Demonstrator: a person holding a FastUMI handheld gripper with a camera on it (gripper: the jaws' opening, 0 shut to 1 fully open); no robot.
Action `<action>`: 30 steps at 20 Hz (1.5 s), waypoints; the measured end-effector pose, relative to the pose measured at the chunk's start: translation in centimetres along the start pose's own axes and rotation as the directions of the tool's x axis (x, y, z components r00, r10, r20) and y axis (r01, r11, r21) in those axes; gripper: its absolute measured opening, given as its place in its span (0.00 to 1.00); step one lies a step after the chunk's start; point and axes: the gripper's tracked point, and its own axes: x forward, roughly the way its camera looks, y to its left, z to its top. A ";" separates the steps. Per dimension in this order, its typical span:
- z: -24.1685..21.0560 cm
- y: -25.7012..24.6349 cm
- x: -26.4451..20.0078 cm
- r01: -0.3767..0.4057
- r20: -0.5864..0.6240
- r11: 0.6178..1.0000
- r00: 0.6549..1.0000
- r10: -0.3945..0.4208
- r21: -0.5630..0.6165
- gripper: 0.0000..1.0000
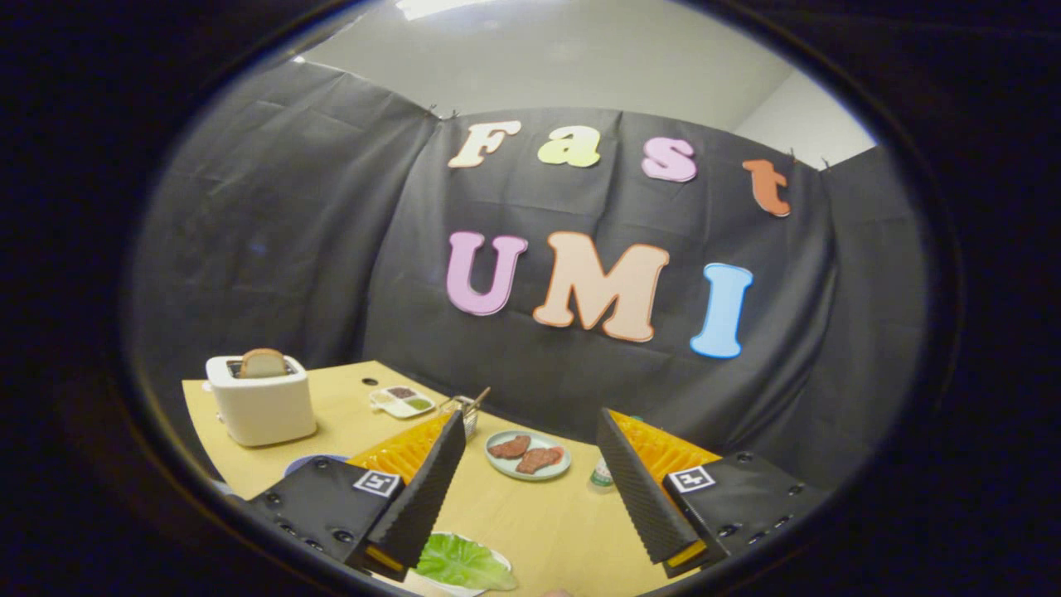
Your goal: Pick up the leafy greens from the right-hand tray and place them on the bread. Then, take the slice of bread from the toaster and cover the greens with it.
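**Ana:** Pale wooden table [514,514] under black cloth walls; start close in and tell me what lies nearest.

**Ben:** Nearest is the gripper [530,489], fingers spread wide and holding nothing, nothing touching either one; just below the left finger lie the leafy greens [460,564] on a white plate [497,562] whose rim barely peeks out; whether bread sits under the leaf I cannot tell.

**Ana:** And past the fingers?

**Ben:** Between them and a little beyond, a pale green plate [528,456] with two brown slices on it, meat by the look; a small bottle [602,474] just beside the right finger; a wire basket [466,412] behind the left fingertip; farther left a small divided tray [401,402] with dark and green fillings; farthest, the white toaster [261,402] with the slice of bread [263,363] standing up out of its slot.

**Ana:** So which step?

**Ben:** My reading: the greens look set down and the bread in the toaster is untouched, so the fetch is next; that calls for carrying the open fingers well left and away, over the toaster, then closing on the slice's two flat faces and lifting straight up.
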 end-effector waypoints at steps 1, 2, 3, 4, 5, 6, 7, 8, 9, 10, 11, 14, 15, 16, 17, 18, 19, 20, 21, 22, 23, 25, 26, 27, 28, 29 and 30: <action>-0.9 0.3 0.4 -0.030 -0.024 1.000 0.999 0.030 0.003 1.00; -1.8 0.4 0.6 -0.052 -0.049 0.999 0.997 0.051 -0.001 1.00; -2.7 0.3 0.8 -0.074 -0.072 0.997 0.995 0.073 -0.004 1.00; -3.4 0.7 1.1 -0.098 -0.096 0.995 0.991 0.097 -0.007 1.00; -4.2 0.9 1.4 -0.119 -0.118 0.993 0.986 0.117 -0.010 1.00; -5.0 1.1 1.4 -0.136 -0.138 0.991 0.981 0.133 -0.017 1.00; -5.7 1.5 1.6 -0.159 -0.159 0.987 0.975 0.152 -0.027 1.00; -6.6 2.1 1.7 -0.185 -0.184 0.982 0.967 0.175 -0.037 1.00; -7.5 2.6 1.9 -0.211 -0.211 0.976 0.958 0.197 -0.049 1.00; -8.3 3.0 1.9 -0.235 -0.231 0.970 0.949 0.216 -0.061 1.00; -9.0 3.6 2.0 -0.265 -0.249 0.962 0.938 0.242 -0.064 1.00; -11.4 5.1 2.4 -0.332 -0.306 0.941 0.904 0.298 -0.066 1.00; -12.3 5.5 2.5 -0.350 -0.328 0.934 0.892 0.309 -0.069 1.00; -13.3 5.9 2.5 -0.364 -0.349 0.928 0.882 0.318 -0.075 1.00; -14.3 6.0 2.7 -0.374 -0.373 0.924 0.871 0.320 -0.081 1.00; -15.5 6.2 2.6 -0.385 -0.401 0.919 0.857 0.324 -0.080 1.00; -16.7 6.4 2.7 -0.394 -0.427 0.916 0.844 0.325 -0.081 1.00; -17.9 6.6 2.4 -0.402 -0.452 0.912 0.830 0.327 -0.078 1.00; -19.2 6.8 2.4 -0.411 -0.478 0.909 0.814 0.330 -0.074 1.00; -20.2 6.9 2.2 -0.418 -0.500 0.906 0.800 0.330 -0.070 1.00; -21.5 7.0 2.0 -0.426 -0.527 0.902 0.783 0.331 -0.066 1.00; -23.0 7.4 1.7 -0.444 -0.565 0.894 0.752 0.339 -0.055 1.00; -23.5 7.6 1.5 -0.450 -0.578 0.891 0.741 0.342 -0.050 1.00; -23.8 7.7 1.6 -0.454 -0.586 0.889 0.734 0.343 -0.048 1.00; -24.3 7.9 1.7 -0.460 -0.595 0.887 0.726 0.346 -0.045 1.00; -24.7 7.9 1.9 -0.466 -0.607 0.884 0.714 0.348 -0.042 1.00; -25.4 7.9 1.9 -0.471 -0.620 0.881 0.704 0.346 -0.043 1.00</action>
